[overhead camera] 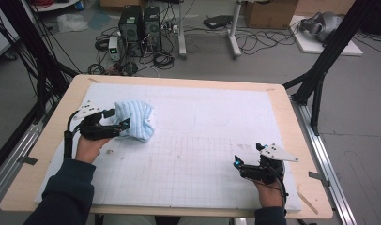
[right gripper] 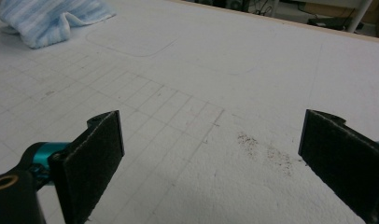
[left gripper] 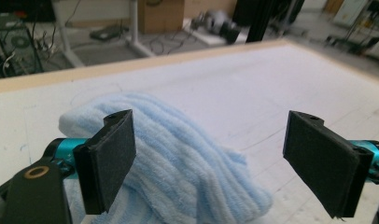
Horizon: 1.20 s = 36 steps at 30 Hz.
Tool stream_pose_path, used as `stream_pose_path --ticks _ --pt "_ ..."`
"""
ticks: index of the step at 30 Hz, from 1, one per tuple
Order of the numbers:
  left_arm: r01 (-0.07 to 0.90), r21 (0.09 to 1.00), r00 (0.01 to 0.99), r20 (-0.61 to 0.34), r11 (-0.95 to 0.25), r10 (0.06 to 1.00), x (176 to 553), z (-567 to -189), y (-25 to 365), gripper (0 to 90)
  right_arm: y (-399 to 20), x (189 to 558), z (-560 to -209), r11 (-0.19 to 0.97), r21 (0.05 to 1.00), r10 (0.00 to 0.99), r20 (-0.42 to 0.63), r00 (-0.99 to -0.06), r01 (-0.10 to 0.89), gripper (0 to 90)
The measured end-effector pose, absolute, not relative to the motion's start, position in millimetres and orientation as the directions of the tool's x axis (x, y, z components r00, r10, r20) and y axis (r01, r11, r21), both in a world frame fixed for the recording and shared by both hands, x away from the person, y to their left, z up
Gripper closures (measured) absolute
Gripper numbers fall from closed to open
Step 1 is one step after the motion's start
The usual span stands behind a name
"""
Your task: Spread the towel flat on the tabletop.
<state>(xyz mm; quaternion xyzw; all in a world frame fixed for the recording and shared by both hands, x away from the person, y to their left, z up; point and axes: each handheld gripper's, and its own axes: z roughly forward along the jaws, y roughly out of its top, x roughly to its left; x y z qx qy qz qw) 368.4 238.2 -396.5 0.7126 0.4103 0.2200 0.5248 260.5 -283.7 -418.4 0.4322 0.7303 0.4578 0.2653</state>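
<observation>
- Our left gripper (left gripper: 208,158) gapes wide; the blue towel (left gripper: 178,158) bunches between its jaws, unclamped.
- At four o'clock on the mat (overhead camera: 202,117), our right gripper (right gripper: 211,158) gapes wide, holding nothing.

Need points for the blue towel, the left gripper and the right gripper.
blue towel (overhead camera: 136,119): high view, middle of the bunched cloth.
left gripper (left gripper: 208,156): left gripper view, midway between its open jaws.
right gripper (right gripper: 211,161): right gripper view, midway between its open jaws.

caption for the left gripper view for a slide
Open left gripper poised over a crumpled light blue towel on the white mat, jaws wide apart, nothing gripped.
</observation>
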Motion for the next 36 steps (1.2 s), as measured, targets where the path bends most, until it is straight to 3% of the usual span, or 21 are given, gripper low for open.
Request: stream_pose_path --ticks 4,11,14,18,19,36 --pt "0.426 0.890 0.467 -0.062 -0.163 0.882 379.4 -408.6 230.1 16.8 -283.5 260.4 -418.4 0.212 0.898 0.874 0.003 -0.487 0.386 5.7" --pt "0.487 0.840 0.501 -0.041 -0.242 0.865 390.8 -430.1 216.1 17.7 -283.8 260.0 -418.4 0.203 0.898 0.876 0.011 -0.483 0.389 5.7" --pt "0.495 0.829 0.529 -0.050 -0.260 0.847 393.2 -436.1 212.9 35.4 -282.5 260.3 -418.6 0.207 0.897 0.872 0.011 -0.489 0.391 5.7" --pt "0.451 0.841 0.579 -0.022 -0.297 0.815 387.8 -432.6 208.1 71.8 -282.7 260.8 -418.7 0.206 0.897 0.874 0.012 -0.486 0.392 5.7" --pt "0.441 0.847 0.589 -0.022 -0.298 0.808 385.9 -430.2 207.2 74.5 -283.1 261.0 -418.8 0.206 0.897 0.874 0.011 -0.486 0.391 5.7" --pt "0.315 0.926 0.753 -0.111 -0.207 0.649 346.6 -376.9 169.1 77.3 -283.5 260.0 -418.7 0.194 0.897 0.876 0.024 -0.482 0.398 5.8"
